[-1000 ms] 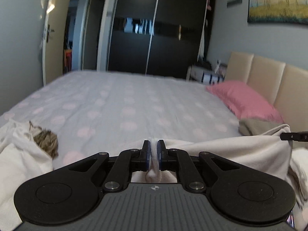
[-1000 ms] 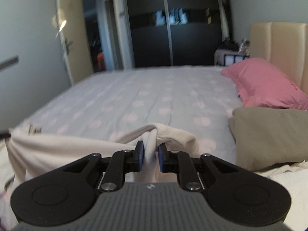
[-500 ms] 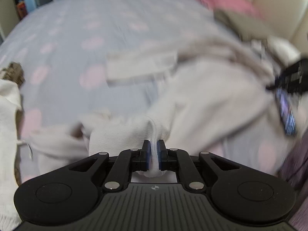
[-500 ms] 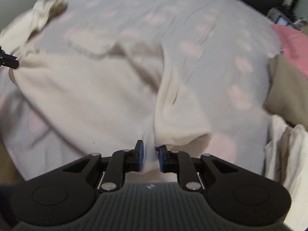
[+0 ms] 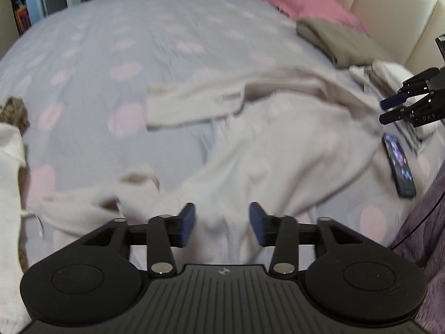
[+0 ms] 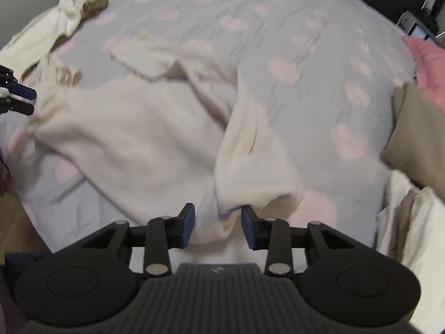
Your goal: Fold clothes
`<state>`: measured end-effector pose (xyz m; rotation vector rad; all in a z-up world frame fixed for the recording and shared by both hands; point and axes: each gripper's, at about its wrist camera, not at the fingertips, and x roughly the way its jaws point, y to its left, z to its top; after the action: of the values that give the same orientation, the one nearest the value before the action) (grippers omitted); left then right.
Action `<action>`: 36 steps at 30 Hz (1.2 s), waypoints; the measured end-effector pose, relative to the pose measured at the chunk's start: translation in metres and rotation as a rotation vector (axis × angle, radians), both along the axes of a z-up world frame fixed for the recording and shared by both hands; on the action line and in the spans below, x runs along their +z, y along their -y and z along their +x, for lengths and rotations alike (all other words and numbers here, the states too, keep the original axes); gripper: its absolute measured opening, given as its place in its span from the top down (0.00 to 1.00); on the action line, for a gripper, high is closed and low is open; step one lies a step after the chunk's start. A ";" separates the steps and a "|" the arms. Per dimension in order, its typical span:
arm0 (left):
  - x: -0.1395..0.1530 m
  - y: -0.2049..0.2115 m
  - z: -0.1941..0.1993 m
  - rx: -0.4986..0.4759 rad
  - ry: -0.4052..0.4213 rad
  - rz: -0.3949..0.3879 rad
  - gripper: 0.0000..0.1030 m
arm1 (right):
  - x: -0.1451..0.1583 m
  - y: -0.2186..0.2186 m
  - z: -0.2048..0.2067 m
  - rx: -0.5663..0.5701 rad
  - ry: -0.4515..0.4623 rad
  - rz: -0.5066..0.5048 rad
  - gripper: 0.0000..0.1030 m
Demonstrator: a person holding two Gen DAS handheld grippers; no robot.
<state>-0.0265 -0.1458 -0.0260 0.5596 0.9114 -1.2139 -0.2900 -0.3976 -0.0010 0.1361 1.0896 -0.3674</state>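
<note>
A: Left wrist view first: the left gripper [image 5: 222, 224] is opening, its blue pads clear of the cream garment [image 5: 278, 150] lying between them at the bed's [image 5: 139, 41] near edge.

B: And the right gripper [image 6: 217, 222]?

A: Opening too, cloth between the jaws, not pinched. The garment is spread flat, one sleeve reaching toward mid-bed.

B: Any room?

A: Plenty; the far half of the spotted sheet is bare. One phone [image 5: 399, 167] lies by the near right edge.

B: Other items?

A: One folded olive cloth [image 5: 333, 41], one pink pillow [image 5: 300, 2] by the headboard [image 5: 389, 8], one white pile [image 6: 61, 19] at the left edge.
</note>
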 end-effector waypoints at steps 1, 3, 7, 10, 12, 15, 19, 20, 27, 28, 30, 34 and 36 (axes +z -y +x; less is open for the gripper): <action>0.001 0.003 0.003 0.016 0.005 -0.003 0.56 | 0.004 0.002 0.003 -0.013 0.020 -0.016 0.59; -0.004 0.010 0.012 0.060 0.014 0.006 0.56 | 0.009 0.008 0.010 -0.041 0.051 -0.044 0.53; -0.028 0.026 0.037 0.159 -0.005 0.076 0.56 | 0.003 0.024 0.031 -0.094 0.097 -0.071 0.46; -0.044 0.032 0.045 0.179 -0.035 0.112 0.56 | -0.005 0.037 0.047 -0.142 0.130 -0.089 0.46; -0.050 0.033 0.041 0.154 -0.028 0.136 0.57 | -0.010 0.044 0.058 -0.166 0.151 -0.085 0.46; -0.056 0.035 0.030 0.105 0.013 0.170 0.67 | -0.020 0.053 0.075 -0.183 0.162 -0.068 0.52; -0.061 0.035 0.023 0.074 0.050 0.202 0.82 | -0.037 0.060 0.086 -0.186 0.102 -0.038 0.86; -0.061 0.034 0.024 0.079 0.051 0.198 0.83 | -0.039 0.062 0.085 -0.193 0.094 -0.031 0.86; -0.060 0.028 0.030 0.107 0.029 0.191 0.84 | -0.017 0.077 0.037 -0.293 0.016 -0.167 0.91; -0.060 0.028 0.030 0.108 0.030 0.193 0.84 | -0.017 0.078 0.028 -0.309 -0.013 -0.200 0.91; -0.060 0.028 0.031 0.111 0.029 0.199 0.84 | -0.020 0.082 0.010 -0.343 -0.086 -0.263 0.91; -0.058 0.028 0.030 0.112 0.027 0.207 0.84 | -0.029 0.091 -0.023 -0.404 -0.177 -0.290 0.91; -0.055 0.027 0.029 0.109 0.030 0.200 0.84 | -0.031 0.094 -0.036 -0.435 -0.160 -0.237 0.90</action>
<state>0.0029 -0.1732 -0.0807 0.6767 1.0313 -1.0201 -0.3261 -0.4917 -0.0324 0.1340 1.1628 -0.9074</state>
